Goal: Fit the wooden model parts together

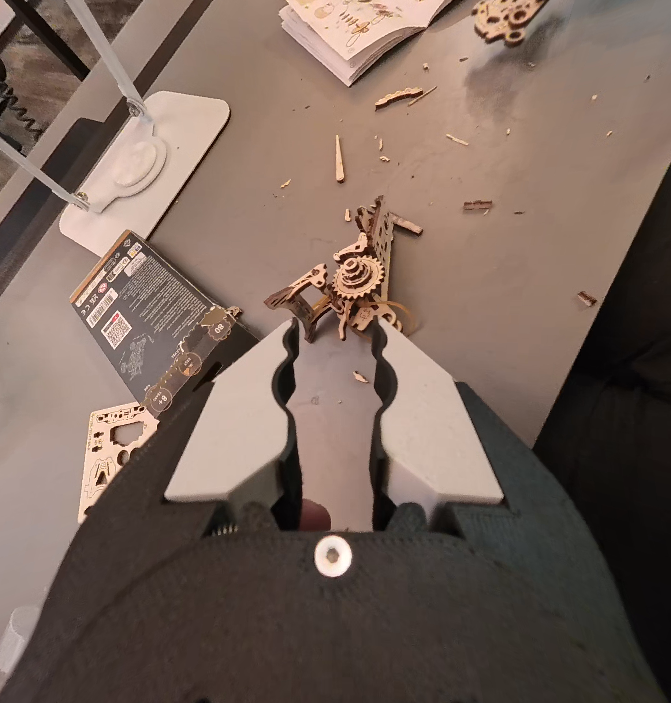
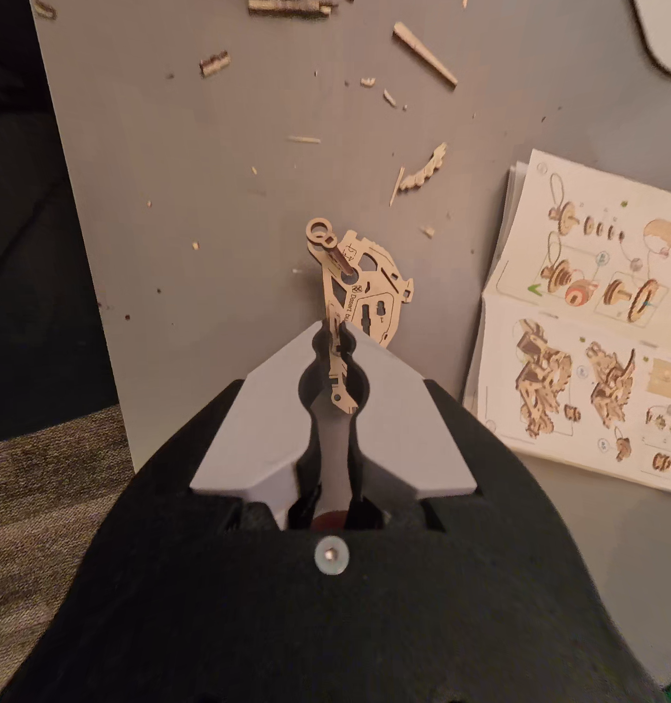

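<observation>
In the left wrist view, a wooden gear assembly [image 1: 354,281] with a toothed wheel and a loose rubber band sits at my left gripper's [image 1: 335,327] fingertips. The left pad bears on its dark curved piece and the right pad on its light side plate, so the gripper is shut on it. In the right wrist view, my right gripper [image 2: 335,331] is shut on the lower edge of a flat wooden plate [image 2: 368,293], held upright over the grey table [image 2: 174,190]. A ring-headed wooden pin [image 2: 320,234] sticks through a hole in the plate.
An open instruction booklet [image 2: 592,323] lies at the right, and shows far off in the left wrist view [image 1: 356,34]. A black box [image 1: 136,304], a punched wooden sheet [image 1: 113,449] and a white stand base [image 1: 147,152] lie left. Wood scraps [image 1: 339,159] litter the table. The grippers' ends are close to 30 centimetres from one another. The white stand base [image 1: 147,152] lies around 35 centimetres away from my left fingertips.
</observation>
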`<state>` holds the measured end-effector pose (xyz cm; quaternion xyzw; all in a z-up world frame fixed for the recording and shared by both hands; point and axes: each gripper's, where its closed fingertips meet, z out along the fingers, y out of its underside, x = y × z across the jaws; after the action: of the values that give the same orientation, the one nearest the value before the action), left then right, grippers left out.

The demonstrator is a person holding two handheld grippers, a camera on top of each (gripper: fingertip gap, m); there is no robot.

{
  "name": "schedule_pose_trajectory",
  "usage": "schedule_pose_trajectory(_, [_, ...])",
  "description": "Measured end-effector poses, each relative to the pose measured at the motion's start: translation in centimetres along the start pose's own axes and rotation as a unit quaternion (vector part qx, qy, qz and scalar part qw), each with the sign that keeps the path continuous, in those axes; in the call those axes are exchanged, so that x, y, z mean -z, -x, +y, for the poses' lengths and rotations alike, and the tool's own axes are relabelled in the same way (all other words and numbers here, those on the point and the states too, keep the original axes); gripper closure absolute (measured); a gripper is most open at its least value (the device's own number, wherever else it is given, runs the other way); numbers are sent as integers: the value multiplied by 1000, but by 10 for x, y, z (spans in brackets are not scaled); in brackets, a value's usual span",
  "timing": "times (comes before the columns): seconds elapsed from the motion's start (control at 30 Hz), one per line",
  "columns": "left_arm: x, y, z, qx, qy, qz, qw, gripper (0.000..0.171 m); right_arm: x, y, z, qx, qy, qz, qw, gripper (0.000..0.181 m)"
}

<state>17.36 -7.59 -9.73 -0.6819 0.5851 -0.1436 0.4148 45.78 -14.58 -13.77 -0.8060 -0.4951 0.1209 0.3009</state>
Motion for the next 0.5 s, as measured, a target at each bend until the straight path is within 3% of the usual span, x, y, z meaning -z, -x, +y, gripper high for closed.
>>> schedule_pose_trajectory(0.2, [-2, 4, 4, 13, -1, -3, 1000, 134, -9, 4, -64, 50, -28, 0, 998, 180])
schedule_pose_trajectory(0.5, [-5, 6, 22, 35, 5, 2, 999, 129, -52, 20, -161, 134, -58, -62, 987, 180])
